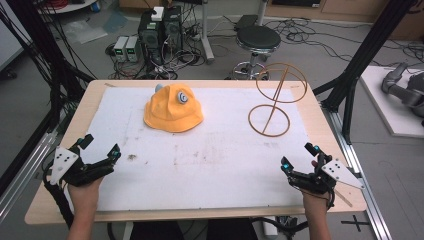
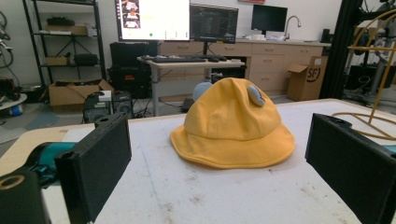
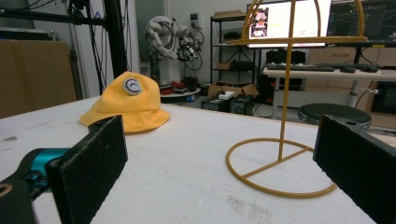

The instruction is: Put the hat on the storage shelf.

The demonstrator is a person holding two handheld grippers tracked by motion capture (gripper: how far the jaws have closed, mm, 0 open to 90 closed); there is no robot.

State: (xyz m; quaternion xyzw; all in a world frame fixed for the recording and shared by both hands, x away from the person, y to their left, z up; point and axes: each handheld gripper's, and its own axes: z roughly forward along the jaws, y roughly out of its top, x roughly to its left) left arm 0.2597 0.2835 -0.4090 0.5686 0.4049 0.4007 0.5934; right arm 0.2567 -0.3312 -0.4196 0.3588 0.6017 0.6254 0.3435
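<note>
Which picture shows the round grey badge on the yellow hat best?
The right gripper view: the round grey badge on the yellow fabric bucket hat faces the camera. The left gripper view shows it edge-on; the high view shows it small.

In the right gripper view, the wire hat stand (image 3: 285,116) is cut off above its upper ring.

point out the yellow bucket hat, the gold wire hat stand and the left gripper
yellow fabric bucket hat (image 1: 170,112), high view, on its crown
gold wire hat stand (image 1: 269,120), high view, on the bar across its base ring
left gripper (image 1: 102,147), high view, midway between its open fingers
</note>
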